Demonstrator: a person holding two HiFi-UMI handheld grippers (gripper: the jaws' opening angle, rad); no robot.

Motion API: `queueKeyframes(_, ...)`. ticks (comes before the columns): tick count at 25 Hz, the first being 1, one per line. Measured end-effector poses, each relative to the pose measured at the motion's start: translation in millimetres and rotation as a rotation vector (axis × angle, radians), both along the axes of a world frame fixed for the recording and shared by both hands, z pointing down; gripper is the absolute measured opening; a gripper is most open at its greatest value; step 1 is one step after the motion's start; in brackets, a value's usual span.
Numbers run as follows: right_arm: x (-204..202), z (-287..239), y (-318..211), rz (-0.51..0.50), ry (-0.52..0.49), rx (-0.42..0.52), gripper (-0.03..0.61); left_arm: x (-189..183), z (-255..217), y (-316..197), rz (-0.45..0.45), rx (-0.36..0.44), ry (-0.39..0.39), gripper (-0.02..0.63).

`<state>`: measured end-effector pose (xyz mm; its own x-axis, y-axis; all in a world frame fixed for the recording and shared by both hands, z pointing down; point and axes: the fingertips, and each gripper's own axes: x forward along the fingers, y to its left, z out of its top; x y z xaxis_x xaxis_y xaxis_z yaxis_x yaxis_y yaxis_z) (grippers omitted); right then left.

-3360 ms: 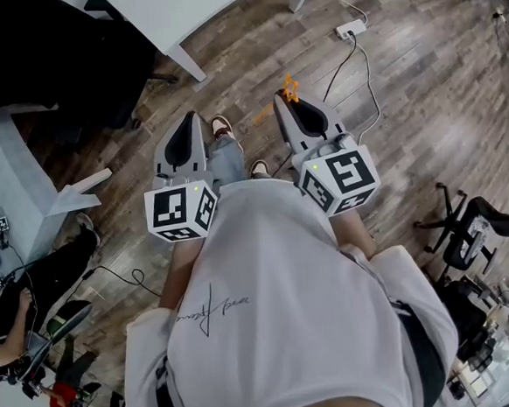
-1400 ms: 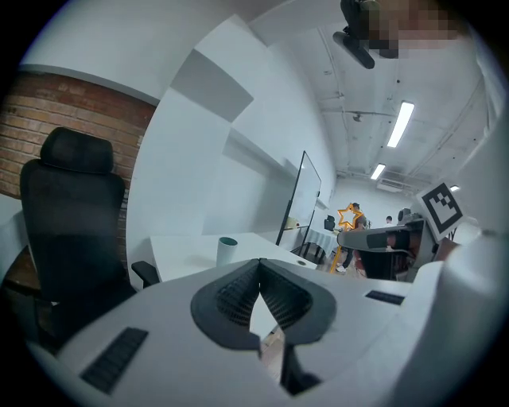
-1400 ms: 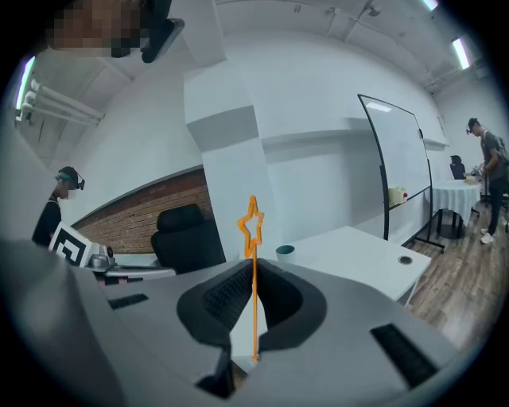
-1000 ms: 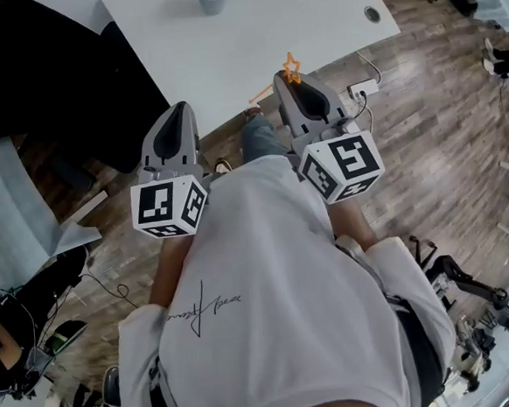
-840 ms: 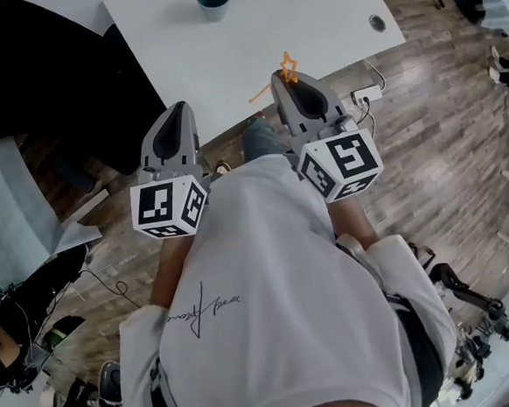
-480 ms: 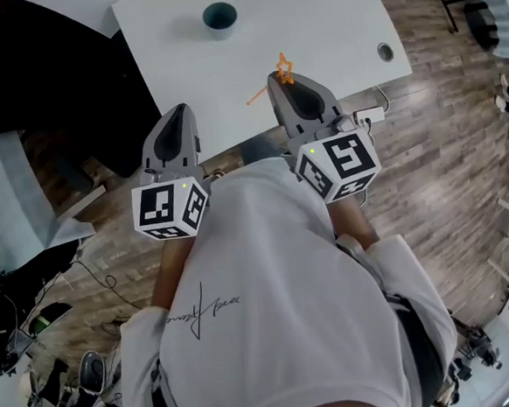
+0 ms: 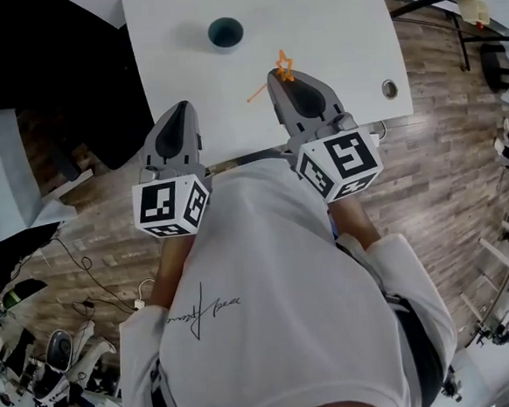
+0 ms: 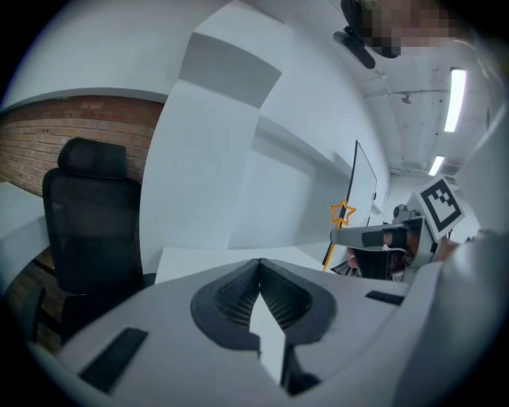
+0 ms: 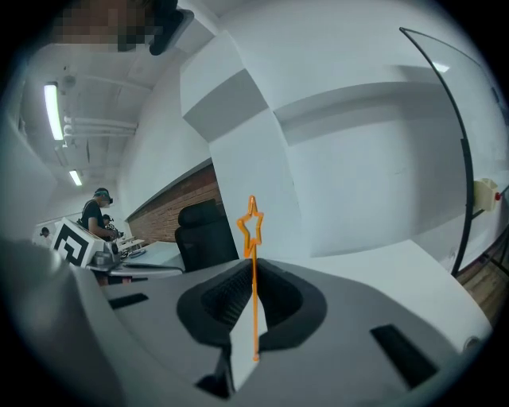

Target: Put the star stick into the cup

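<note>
An orange star stick (image 7: pixel 279 72) is pinched in my right gripper (image 7: pixel 277 76), its star end poking up past the jaw tips and its thin stem (image 9: pixel 254 306) running down between the shut jaws. The dark teal cup (image 7: pixel 224 32) stands on the white table (image 7: pixel 328 26), ahead and to the left of that gripper, well apart from it. My left gripper (image 7: pixel 180 114) hovers at the table's near edge with its jaws shut and nothing between them. From the left gripper view the star stick (image 8: pixel 342 213) shows at the right, held by the other gripper.
A black office chair (image 8: pixel 79 215) stands left of the table. The table has a round cable hole (image 7: pixel 390 88) near its right corner. Wood floor (image 7: pixel 462 164) spreads to the right, and cables and gear lie at the lower left (image 7: pixel 40 382).
The person has walked up to the white table; the cup and tabletop have slid down into view and now lie just ahead of both grippers. The right gripper still holds the star stick.
</note>
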<state>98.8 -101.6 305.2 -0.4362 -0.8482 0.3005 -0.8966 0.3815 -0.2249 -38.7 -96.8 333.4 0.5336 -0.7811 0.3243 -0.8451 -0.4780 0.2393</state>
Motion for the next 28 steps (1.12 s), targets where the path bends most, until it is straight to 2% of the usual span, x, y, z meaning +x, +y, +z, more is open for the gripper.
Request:
queueKeyframes(10,1.2,3.8,-33.6,-0.125,0.017,0.021,0.015,4.4,17.1,-10.4,-0.090,-0.024,-0.019,0.009)
queueKeyframes(28,4.5,-29.4,-71.2,-0.134,0.047,0.129,0.015,14.4,30.0,-16.4,-0.080,-0.050,0.010,0.009)
